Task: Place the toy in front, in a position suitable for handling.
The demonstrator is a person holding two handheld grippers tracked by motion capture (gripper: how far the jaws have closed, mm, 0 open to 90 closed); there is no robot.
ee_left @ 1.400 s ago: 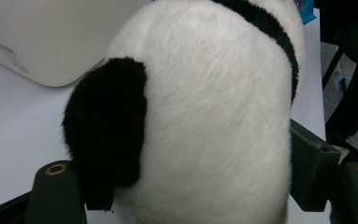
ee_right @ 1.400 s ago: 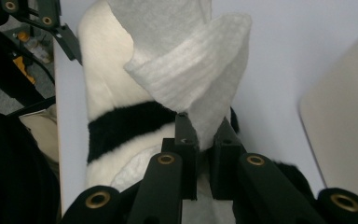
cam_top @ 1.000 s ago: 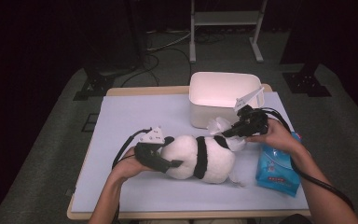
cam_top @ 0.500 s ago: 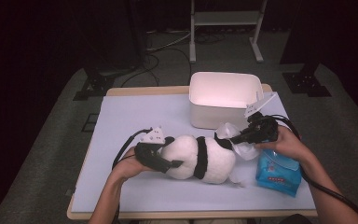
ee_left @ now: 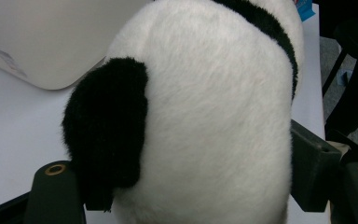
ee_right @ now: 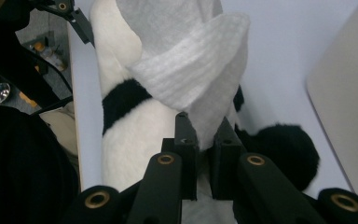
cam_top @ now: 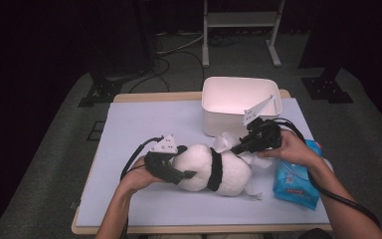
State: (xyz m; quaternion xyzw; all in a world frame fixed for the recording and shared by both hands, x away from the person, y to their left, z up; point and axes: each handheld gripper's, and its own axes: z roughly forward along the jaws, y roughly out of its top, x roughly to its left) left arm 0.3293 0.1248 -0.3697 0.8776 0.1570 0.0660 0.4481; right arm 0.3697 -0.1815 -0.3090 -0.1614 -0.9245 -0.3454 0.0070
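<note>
While the left gripper point(cam_top: 181, 175) clamps the panda point(cam_top: 214, 169) lying on the table point(cam_top: 129, 124), the right gripper point(ee_right: 204, 135) pinches a wipe point(ee_right: 196, 79) against it, with the tub point(cam_top: 236, 102) just behind.

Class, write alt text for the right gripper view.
The right gripper pinches a folded white wipe between its black jaws, over a plush panda lying on the pale table. A white bin edges the right.
</note>
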